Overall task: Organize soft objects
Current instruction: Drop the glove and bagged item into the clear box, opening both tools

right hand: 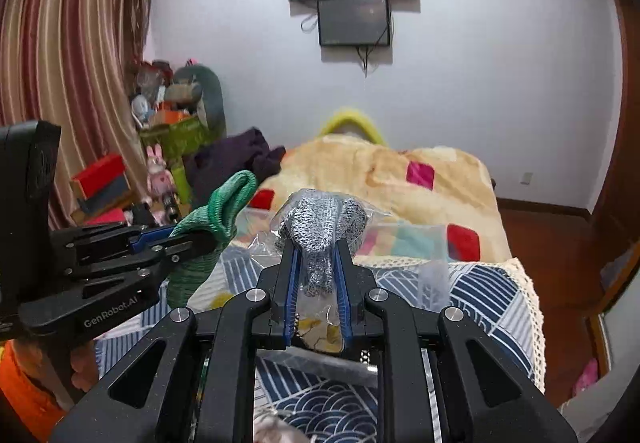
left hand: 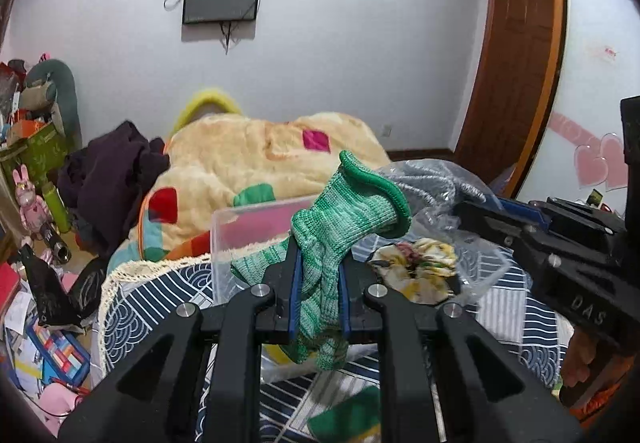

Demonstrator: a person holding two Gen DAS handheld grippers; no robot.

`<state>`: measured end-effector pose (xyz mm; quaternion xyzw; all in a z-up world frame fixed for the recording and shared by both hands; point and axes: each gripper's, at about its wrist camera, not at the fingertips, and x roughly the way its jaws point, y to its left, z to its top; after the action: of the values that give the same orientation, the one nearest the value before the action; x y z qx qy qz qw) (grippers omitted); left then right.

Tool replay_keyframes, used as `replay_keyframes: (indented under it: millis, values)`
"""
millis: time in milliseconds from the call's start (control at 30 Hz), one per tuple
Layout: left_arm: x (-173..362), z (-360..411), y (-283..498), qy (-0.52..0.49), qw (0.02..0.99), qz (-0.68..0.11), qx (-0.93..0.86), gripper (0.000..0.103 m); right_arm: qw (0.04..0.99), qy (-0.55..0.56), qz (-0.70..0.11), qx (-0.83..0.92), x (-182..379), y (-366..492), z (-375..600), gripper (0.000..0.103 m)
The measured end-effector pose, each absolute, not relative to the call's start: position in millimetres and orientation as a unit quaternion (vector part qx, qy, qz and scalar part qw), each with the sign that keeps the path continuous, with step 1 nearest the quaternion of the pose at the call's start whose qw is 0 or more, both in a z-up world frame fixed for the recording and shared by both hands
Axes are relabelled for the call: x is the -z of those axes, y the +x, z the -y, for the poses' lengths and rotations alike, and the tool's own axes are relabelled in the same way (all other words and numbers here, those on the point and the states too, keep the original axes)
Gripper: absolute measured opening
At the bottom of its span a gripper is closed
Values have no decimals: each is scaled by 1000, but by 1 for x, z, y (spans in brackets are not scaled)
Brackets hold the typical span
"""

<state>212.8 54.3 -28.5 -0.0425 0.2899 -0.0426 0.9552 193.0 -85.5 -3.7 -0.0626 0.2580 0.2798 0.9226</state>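
Observation:
My left gripper is shut on a green knitted glove, held above the bed; the glove's cuff points up and to the right. It also shows in the right wrist view, at the left. My right gripper is shut on a grey knitted glove in a clear plastic bag, lifted over the bed. The same bag shows in the left wrist view, at the right. A clear plastic box stands on the bed behind the green glove. A floral fabric piece lies on the patterned cover.
A navy-and-white patterned cloth covers the near bed. A cream plush blanket and dark clothes lie further back. Toys, boxes and clutter crowd the left floor. A wooden door is at right.

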Motion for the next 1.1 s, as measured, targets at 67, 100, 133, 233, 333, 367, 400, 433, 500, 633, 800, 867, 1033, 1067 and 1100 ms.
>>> replay_keyframes:
  millis: [67,100,133,233,333,367,400,433,500,633,800,867,1033,1067,1100]
  values:
    - [36,-55,224,-46,950,-305,43,15,917,-77,-272,-282,12,199,80,15]
    - [41,-56,230,-46,948,-313,42,15,915,-85,-278,-279,16,202,78,16]
    - [44,-55,235,-45,946,-319,42,15,913,-91,-284,-277,20,205,76,16]
    - [56,-53,251,-36,940,-338,39,15,909,-103,-303,-269,30,214,72,16]
    - [65,-51,262,-32,934,-354,37,15,902,-102,-325,-265,37,225,68,16]
    - [68,-50,265,-30,932,-359,37,15,900,-103,-332,-264,40,227,68,16]
    - [70,-49,268,-30,931,-361,36,15,898,-105,-335,-264,41,229,68,16]
    - [71,-49,269,-31,931,-363,36,15,897,-108,-338,-263,42,231,68,17]
    - [73,-50,269,-36,929,-367,40,17,896,-112,-341,-261,43,230,69,17]
    - [72,-50,266,-41,926,-371,47,26,896,-114,-342,-261,39,226,72,19]
    - [54,-47,245,-34,938,-341,50,43,904,-111,-318,-264,23,217,79,32]
    - [44,-47,234,-32,943,-328,52,44,909,-111,-303,-265,15,209,83,38]
    - [18,-42,201,-24,954,-293,63,53,918,-92,-268,-278,-8,187,99,50]
    - [15,-41,196,-21,955,-288,63,53,920,-89,-260,-280,-11,183,101,52]
    - [11,-40,189,-16,957,-282,64,53,921,-87,-255,-280,-14,180,102,53]
